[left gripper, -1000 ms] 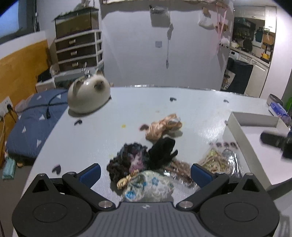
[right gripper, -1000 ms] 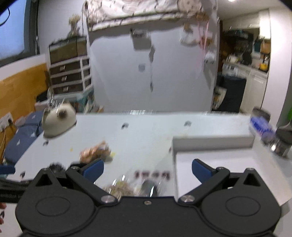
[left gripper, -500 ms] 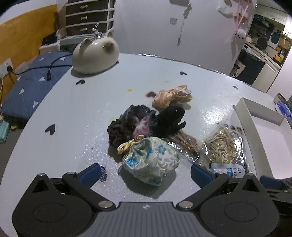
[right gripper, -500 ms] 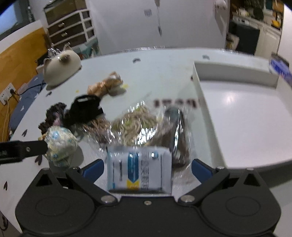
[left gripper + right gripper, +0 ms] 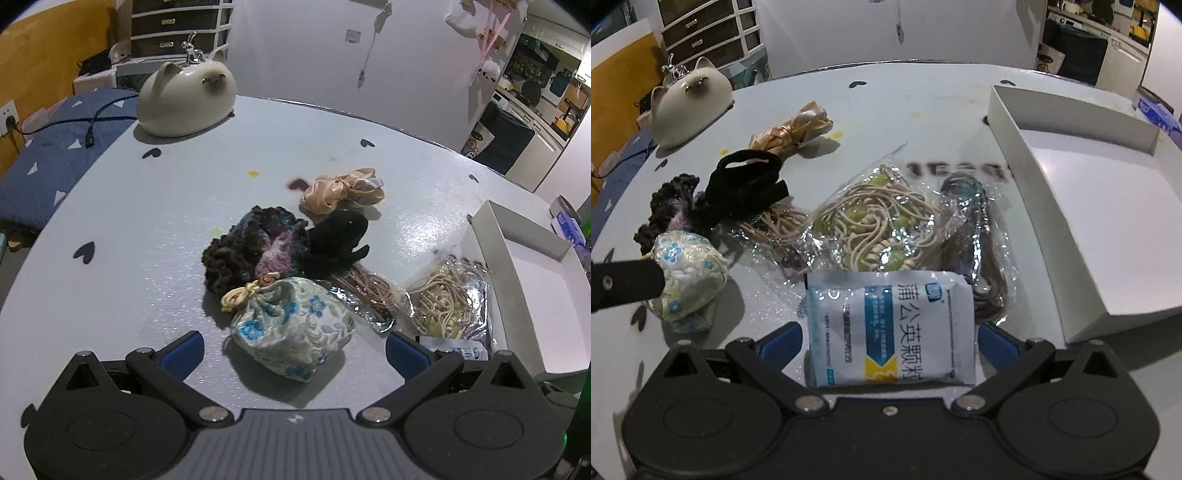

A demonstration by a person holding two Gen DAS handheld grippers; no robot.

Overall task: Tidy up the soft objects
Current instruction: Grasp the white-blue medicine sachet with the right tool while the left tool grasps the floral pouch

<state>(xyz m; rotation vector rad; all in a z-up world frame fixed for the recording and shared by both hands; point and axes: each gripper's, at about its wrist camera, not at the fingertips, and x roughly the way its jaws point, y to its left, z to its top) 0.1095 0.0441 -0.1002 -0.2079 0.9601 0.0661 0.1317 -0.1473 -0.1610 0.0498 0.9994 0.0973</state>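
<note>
A floral drawstring pouch (image 5: 291, 332) lies between the fingers of my open left gripper (image 5: 293, 350), untouched by either pad. Behind it sit a dark crocheted scrunchie (image 5: 255, 251), a black velvet scrunchie (image 5: 340, 240) and a beige satin scrunchie (image 5: 340, 190). My open right gripper (image 5: 890, 341) straddles a white and blue sachet (image 5: 890, 328) lying flat on the table. Beyond it are clear bags of beige hair ties (image 5: 879, 221) and a dark bundle in plastic (image 5: 975, 221). The pouch (image 5: 687, 277) shows at left in the right wrist view, partly behind the left gripper's finger (image 5: 624, 284).
An open white box (image 5: 1089, 177) stands on the right of the round table (image 5: 147, 206). A cream cat-shaped ornament (image 5: 188, 99) sits at the far left edge. A blue packet (image 5: 1156, 110) lies beyond the box. A bed with a blue cover (image 5: 48, 155) is left of the table.
Both grippers have tilted down and closed in on the pile. The pouch now lies between the left fingers, and the sachet between the right fingers.
</note>
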